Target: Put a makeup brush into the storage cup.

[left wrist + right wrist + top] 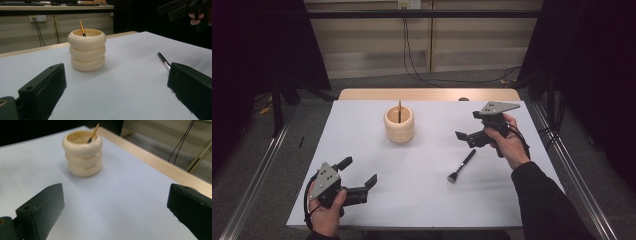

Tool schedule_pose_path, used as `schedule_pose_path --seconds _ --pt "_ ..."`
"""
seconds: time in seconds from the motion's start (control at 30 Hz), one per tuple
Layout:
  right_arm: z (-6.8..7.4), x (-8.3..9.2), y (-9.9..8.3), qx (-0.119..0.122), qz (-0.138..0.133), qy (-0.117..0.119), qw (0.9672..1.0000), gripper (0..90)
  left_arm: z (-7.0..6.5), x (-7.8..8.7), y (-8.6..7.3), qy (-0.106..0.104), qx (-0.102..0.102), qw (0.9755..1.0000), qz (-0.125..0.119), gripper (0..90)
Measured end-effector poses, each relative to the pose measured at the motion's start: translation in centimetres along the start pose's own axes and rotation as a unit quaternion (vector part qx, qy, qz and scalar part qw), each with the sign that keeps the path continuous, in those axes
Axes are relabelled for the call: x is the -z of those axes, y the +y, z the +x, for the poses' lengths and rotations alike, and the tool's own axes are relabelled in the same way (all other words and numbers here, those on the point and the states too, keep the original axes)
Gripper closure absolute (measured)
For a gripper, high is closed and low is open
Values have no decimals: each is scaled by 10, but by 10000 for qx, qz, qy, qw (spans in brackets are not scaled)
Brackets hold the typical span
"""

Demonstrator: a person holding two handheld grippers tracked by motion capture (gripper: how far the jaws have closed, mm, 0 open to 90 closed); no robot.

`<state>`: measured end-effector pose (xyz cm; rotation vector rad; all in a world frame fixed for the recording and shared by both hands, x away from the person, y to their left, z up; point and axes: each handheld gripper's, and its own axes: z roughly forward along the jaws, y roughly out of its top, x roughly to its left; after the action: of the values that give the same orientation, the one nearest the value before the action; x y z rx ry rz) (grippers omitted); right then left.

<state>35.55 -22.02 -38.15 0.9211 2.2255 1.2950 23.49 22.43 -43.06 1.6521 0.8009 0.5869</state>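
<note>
The high view shows the brush (461,166) lying flat on the counter (422,190) just below the spread, empty right claw (468,135), seemingly bound for the cup (399,126), while the left claw (360,174) waits, also spread

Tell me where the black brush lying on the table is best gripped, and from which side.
Grip the black brush mid-handle, coming straight down with the right hand-held gripper, jaws across its width. It lies flat, slim and diagonal, bristle end toward the person, with open table around it.
</note>
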Motion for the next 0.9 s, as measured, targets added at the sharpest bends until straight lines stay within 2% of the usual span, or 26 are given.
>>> schedule_pose_path --seconds 0.17,0.23,0.47,0.5,0.53,0.6,0.67,0.73,0.77,0.8,0.83,0.9 --pt "0 0 -1 90 349 169 9992 20 0 -1 0 -31 14 10000 -29 21" --pt "-3 -1 -1 18 615 171 9980 31 0 -2 0 -28 -1 10000 -3 19" --pt "-8 -8 -4 47 1345 172 9908 111 2 -1 0 -34 -54 10000 18 19" --pt "-10 -9 -4 44 1391 310 9898 148 2 -1 -1 -24 -31 10000 5 19" --pt "-11 -10 -4 25 1424 344 9892 158 2 -1 0 -24 -10 10000 -8 19" --pt "-11 -13 -3 42 1536 251 9878 147 1 -1 0 -17 -30 10000 8 19" --pt "-11 -15 -4 -23 1549 240 9876 84 1 -1 0 -36 -30 10000 0 19" --pt "-11 -15 -3 28 1832 400 9822 66 0 -2 0 -62 -29 10000 12 19" --pt "-10 -15 -3 36 1978 409 9794 47 0 -2 0 -58 -26 10000 13 19" --pt "-11 -17 -4 141 2066 503 9770 25 0 -2 0 -29 -28 10000 22 19" --pt "-11 -17 -5 156 2237 600 9727 33 0 -2 -1 -26 -28 10000 22 20" --pt "-10 -21 -7 274 2414 866 9662 61 1 -2 -1 -41 -27 10000 14 20"
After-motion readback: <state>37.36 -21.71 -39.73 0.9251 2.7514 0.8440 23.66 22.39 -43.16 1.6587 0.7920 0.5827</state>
